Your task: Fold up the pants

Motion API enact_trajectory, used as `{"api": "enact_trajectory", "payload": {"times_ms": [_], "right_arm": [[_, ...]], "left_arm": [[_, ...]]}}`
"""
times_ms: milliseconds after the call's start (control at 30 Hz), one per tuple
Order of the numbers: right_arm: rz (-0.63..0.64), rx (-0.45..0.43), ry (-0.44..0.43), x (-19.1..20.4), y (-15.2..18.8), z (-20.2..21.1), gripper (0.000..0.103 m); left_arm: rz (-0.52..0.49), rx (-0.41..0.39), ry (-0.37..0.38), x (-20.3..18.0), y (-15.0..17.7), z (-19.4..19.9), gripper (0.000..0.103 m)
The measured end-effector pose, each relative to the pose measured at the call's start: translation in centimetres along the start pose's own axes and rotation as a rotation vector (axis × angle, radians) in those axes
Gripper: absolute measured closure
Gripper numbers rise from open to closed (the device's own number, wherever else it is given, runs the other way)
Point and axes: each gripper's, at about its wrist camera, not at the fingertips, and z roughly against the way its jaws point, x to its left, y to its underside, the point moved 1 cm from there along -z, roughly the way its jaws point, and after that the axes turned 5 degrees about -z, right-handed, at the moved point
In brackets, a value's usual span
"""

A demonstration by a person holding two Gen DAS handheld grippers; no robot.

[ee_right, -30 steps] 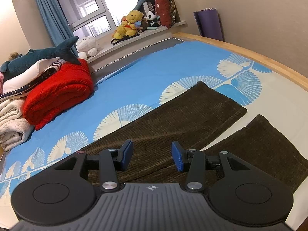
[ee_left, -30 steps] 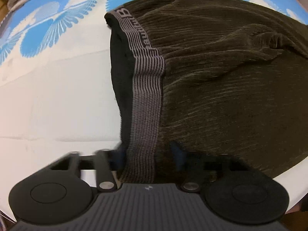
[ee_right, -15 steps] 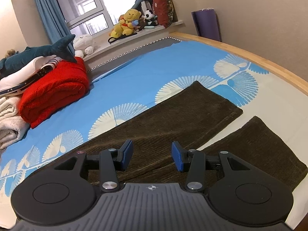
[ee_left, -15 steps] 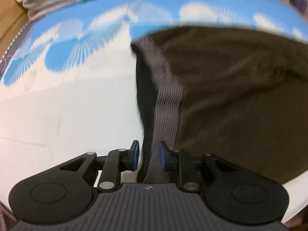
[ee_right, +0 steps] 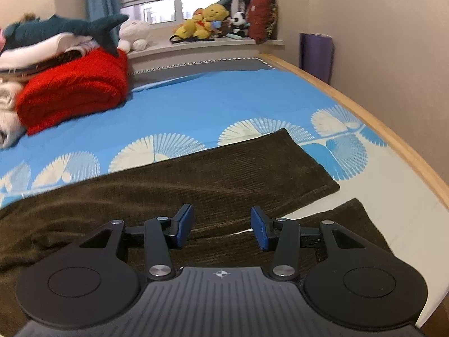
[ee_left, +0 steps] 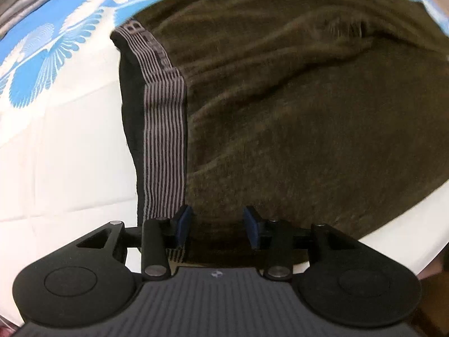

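Left gripper (ee_left: 217,226), fingers spread and grasping nothing, poised over the near corner of the brown pants (ee_left: 294,118); striped waistband (ee_left: 164,151) runs toward 11 o'clock. Right gripper (ee_right: 221,229), likewise released, above the pants, whose two legs extend toward 2 o'clock across the blue-and-white bedsheet (ee_right: 224,104). Red blanket (ee_right: 73,90) at 10 o'clock.

Soft indoor light, bright window (ee_right: 157,2) glare, motion blur, fisheye-warped edges.

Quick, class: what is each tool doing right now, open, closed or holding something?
Left tool: open, holding nothing, at the waistband end of the pants.
Right tool: open, holding nothing, above the pant legs.
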Motion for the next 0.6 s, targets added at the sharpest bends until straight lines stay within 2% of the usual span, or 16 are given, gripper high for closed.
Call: {"api": "enact_trajectory", "payload": {"times_ms": [200, 433, 600], "right_arm": [[0.044, 0.008, 0.003, 0.2, 0.2, -0.2, 0.052], [0.063, 0.019, 0.013, 0.4, 0.3, -0.6, 0.052], [0.069, 0.020, 0.010, 0.5, 0.4, -0.6, 0.052]], "left_arm": [[0.056, -0.086, 0.039, 0.1, -0.8, 1.8, 0.053], [0.071, -0.152, 0.010, -0.1, -2.3, 2.1, 0.045], [0.132, -0.300, -0.048, 0.1, -3.2, 4.5, 0.036]]}}
